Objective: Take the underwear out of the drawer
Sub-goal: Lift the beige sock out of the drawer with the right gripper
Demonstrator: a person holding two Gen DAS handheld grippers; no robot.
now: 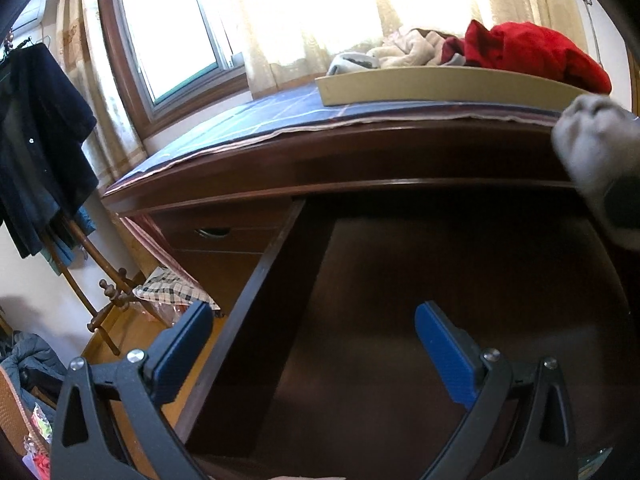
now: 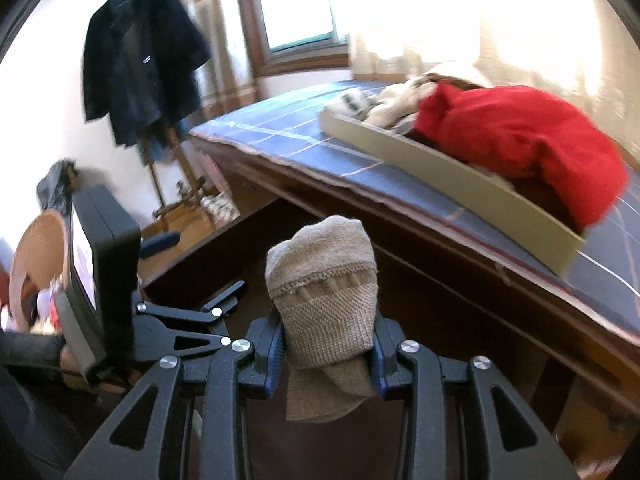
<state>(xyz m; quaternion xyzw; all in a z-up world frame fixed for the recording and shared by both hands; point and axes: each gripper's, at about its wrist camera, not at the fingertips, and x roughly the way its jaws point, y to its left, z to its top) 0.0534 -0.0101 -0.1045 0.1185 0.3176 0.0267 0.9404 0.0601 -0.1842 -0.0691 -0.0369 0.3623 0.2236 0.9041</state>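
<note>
The dark wooden drawer [image 1: 260, 320] is pulled out under the desk, and the part of its bottom [image 1: 440, 280] that shows is bare. My left gripper [image 1: 314, 320] hovers over the drawer's near left side, open, with nothing between its blue pads [image 1: 444, 356]. My right gripper [image 2: 328, 344] is shut on a rolled beige knitted undergarment [image 2: 324, 272] and holds it above the drawer [image 2: 208, 248], in front of the desk edge. That same bundle [image 1: 596, 140] shows at the right edge of the left wrist view, level with the desk top.
A blue checked cloth [image 1: 260, 120] covers the desk top. On it stands a shallow cardboard box [image 1: 440, 84] with a red garment [image 1: 540, 52] and pale clothes. A shut side drawer [image 1: 212, 232] sits left of the open one. A dark jacket [image 1: 40, 140] hangs on a wooden stand.
</note>
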